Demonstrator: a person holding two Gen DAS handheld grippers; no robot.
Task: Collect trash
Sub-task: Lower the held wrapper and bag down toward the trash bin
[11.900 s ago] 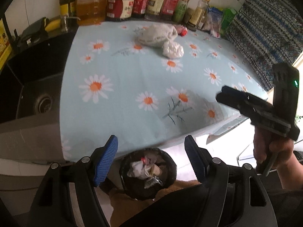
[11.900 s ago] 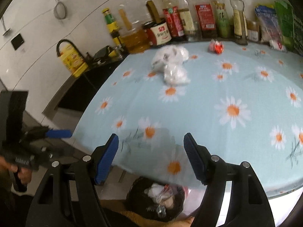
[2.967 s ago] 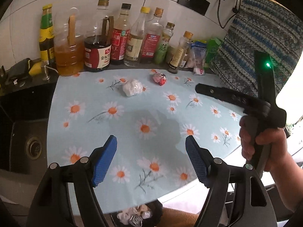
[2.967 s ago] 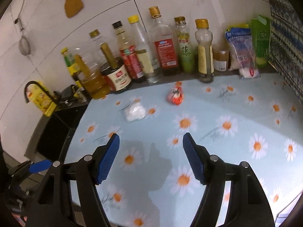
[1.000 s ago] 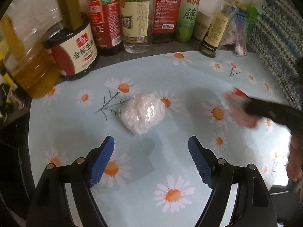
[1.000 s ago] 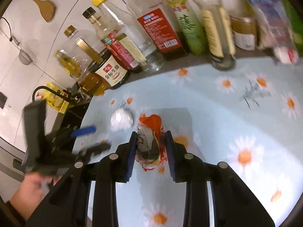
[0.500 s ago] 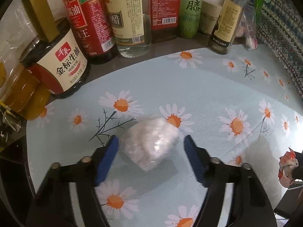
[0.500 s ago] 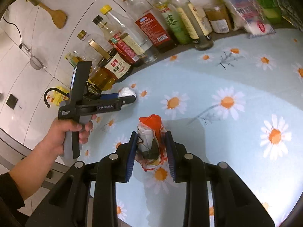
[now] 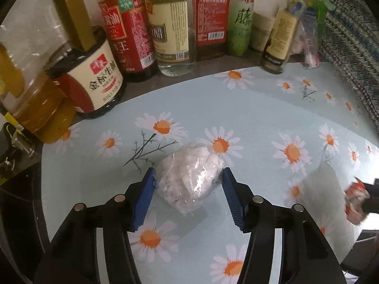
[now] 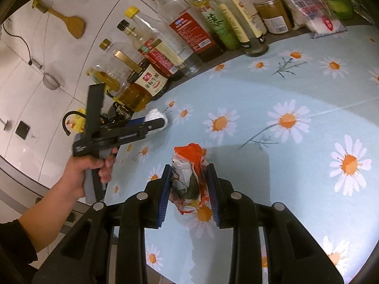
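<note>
now closing left tongs (image 9: 188,198) around the crumpled clear-plastic wad (image 9: 189,174) on the daisy-print counter (image 9: 260,123), right tongs (image 10: 189,184) already clenched on the red-and-white wrapper (image 10: 189,175); both scraps nearly bin-ready.

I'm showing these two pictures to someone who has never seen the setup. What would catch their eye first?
Probably the right tongs, shut on a crumpled red and white wrapper above the daisy tablecloth. Next, the left tongs, closing around a white wad in clear plastic that sits on the cloth. Behind both, a row of sauce bottles lines the wall.
</note>
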